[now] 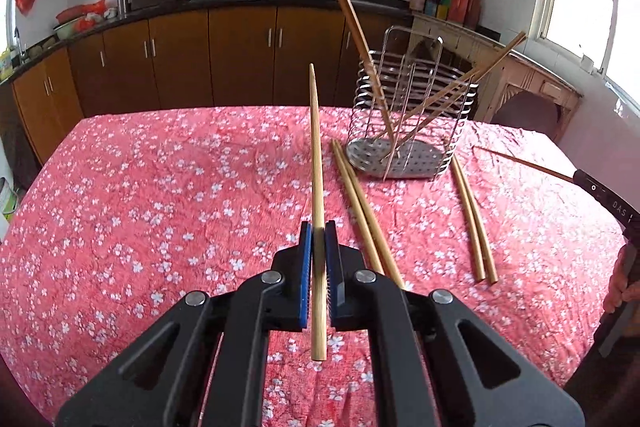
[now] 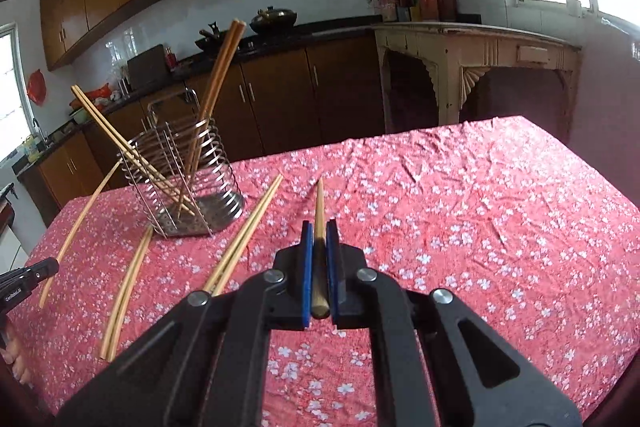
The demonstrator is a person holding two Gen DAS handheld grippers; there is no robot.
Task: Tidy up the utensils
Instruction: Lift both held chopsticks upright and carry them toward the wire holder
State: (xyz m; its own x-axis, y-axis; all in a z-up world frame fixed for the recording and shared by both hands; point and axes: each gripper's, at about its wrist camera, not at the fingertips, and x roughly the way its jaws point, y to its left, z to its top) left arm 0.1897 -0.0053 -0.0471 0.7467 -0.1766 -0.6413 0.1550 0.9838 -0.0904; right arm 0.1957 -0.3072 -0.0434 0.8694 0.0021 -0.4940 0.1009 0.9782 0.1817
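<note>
Jaws of left gripper (image 1: 319, 227) and right gripper (image 2: 319, 227) each clamp one chopstick (image 1: 316, 155) (image 2: 319, 211).

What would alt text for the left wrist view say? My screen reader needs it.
The left gripper is shut on a chopstick above a red floral tablecloth. Ahead, a wire holder contains chopsticks; two pairs lie beside it.
</note>
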